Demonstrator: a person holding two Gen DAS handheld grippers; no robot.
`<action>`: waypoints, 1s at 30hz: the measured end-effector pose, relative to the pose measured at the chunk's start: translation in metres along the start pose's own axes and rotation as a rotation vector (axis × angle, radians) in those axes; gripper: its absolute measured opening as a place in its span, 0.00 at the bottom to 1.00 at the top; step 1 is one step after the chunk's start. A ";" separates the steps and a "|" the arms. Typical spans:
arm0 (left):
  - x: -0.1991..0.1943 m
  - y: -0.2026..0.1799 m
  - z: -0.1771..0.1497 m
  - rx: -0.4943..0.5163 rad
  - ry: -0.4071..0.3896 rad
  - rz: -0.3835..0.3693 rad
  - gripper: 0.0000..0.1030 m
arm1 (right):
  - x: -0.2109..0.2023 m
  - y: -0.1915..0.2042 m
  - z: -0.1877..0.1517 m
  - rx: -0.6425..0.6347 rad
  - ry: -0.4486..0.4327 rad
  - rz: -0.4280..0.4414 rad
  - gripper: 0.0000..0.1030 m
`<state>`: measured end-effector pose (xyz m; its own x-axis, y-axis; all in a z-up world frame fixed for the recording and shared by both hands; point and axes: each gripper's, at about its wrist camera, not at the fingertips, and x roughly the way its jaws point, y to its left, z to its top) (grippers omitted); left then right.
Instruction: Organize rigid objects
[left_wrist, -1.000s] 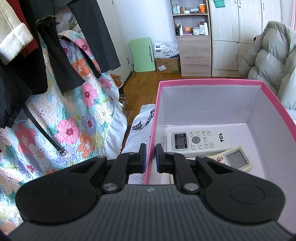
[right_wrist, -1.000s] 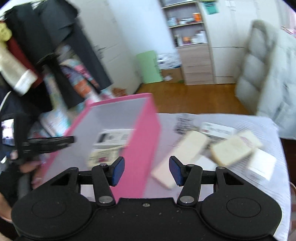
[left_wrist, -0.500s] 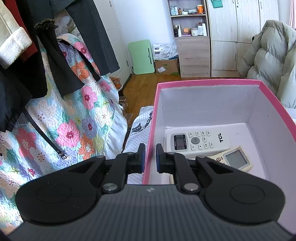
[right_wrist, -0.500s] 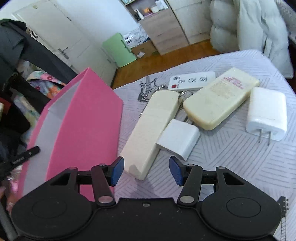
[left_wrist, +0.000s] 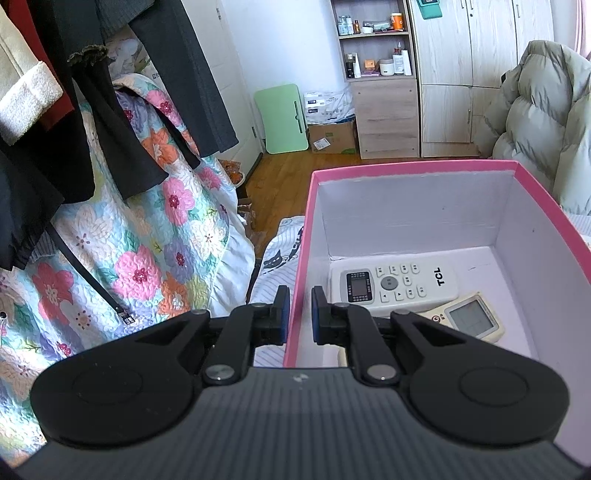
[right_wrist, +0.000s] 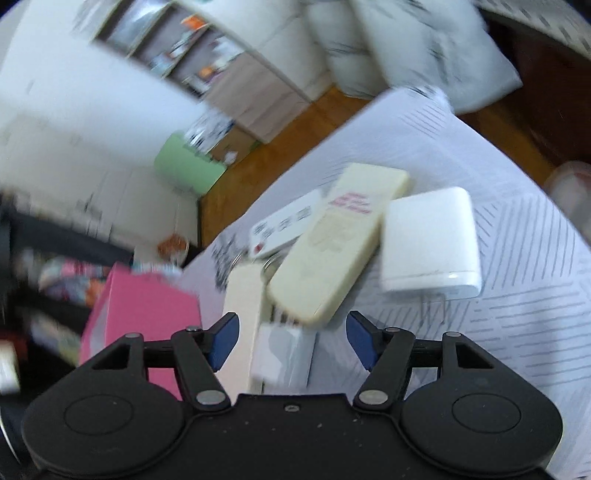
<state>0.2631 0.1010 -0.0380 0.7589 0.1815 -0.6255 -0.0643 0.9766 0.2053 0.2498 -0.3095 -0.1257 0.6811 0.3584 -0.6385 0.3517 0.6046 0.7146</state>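
Right view blurred; gripper body hides the small white adapter's (right_wrist: 280, 350) near end.

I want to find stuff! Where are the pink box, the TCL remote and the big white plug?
pink box (left_wrist: 413, 169): left wrist view, far rim.
TCL remote (left_wrist: 424, 282): left wrist view, button face.
big white plug (right_wrist: 428, 240): right wrist view, flat top.

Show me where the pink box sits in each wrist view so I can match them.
Left wrist: pink box fills the right half, its near wall clamped in the left gripper.
Right wrist: pink box, blurred, lower left, beside the right gripper.
Shared landmark: green board.
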 end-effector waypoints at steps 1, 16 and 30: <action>0.000 0.000 0.000 0.000 -0.001 0.000 0.09 | 0.003 -0.005 0.002 0.045 -0.006 0.006 0.68; 0.000 -0.002 0.001 -0.001 -0.001 -0.003 0.10 | 0.009 -0.012 -0.014 0.112 -0.173 0.033 0.28; 0.000 0.000 0.001 0.003 -0.001 -0.001 0.10 | -0.058 0.026 -0.049 -0.242 -0.206 0.026 0.19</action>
<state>0.2634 0.1005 -0.0375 0.7595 0.1807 -0.6249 -0.0616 0.9763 0.2075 0.1880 -0.2798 -0.0839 0.8123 0.2396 -0.5317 0.1861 0.7575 0.6258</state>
